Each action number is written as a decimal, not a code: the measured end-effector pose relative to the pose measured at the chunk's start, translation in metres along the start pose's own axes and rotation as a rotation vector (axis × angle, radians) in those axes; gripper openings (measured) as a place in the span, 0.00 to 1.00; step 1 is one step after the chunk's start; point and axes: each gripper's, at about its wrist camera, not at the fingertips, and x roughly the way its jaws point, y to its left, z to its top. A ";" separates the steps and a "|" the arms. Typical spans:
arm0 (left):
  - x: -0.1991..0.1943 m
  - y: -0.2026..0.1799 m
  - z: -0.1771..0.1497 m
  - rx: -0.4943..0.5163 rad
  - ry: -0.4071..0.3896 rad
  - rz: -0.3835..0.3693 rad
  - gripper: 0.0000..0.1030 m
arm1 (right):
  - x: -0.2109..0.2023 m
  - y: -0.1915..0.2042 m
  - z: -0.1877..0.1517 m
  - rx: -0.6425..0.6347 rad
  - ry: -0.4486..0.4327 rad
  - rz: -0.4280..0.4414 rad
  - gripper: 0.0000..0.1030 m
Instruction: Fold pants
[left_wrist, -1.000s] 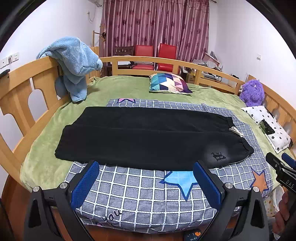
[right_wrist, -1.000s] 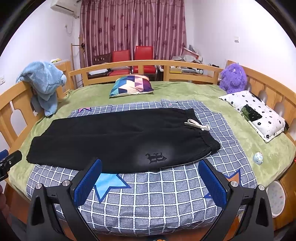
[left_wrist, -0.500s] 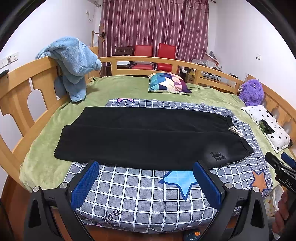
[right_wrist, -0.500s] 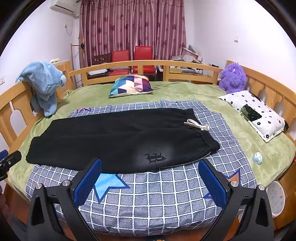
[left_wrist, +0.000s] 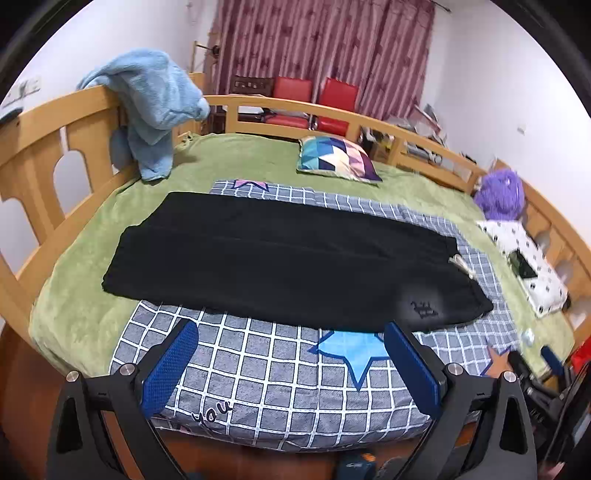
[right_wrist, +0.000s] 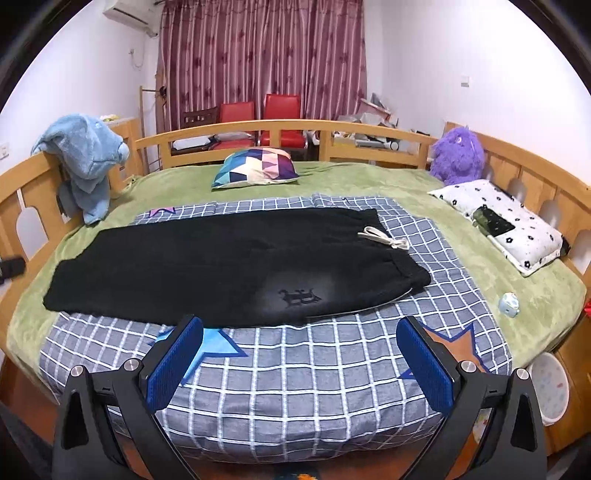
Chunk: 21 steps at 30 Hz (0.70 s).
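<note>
On checked quilt (left_wrist: 280, 373) reading "you", black pants (right_wrist: 221, 266), dark emblem (right_wrist: 299, 297)

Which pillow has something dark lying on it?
The white flowered pillow by the right rail: a dark flat object lies on it. The geometric pillow at the far middle of the bed is bare.
</note>
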 end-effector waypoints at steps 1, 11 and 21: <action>-0.002 0.004 0.000 -0.011 -0.007 0.008 0.98 | 0.000 -0.001 0.000 -0.006 -0.002 0.008 1.00; 0.032 0.064 -0.014 -0.068 -0.027 -0.048 0.98 | 0.042 -0.029 -0.006 0.168 -0.025 0.112 0.92; 0.163 0.145 -0.025 -0.287 0.054 -0.002 0.95 | 0.167 -0.062 -0.032 0.192 0.153 0.066 0.63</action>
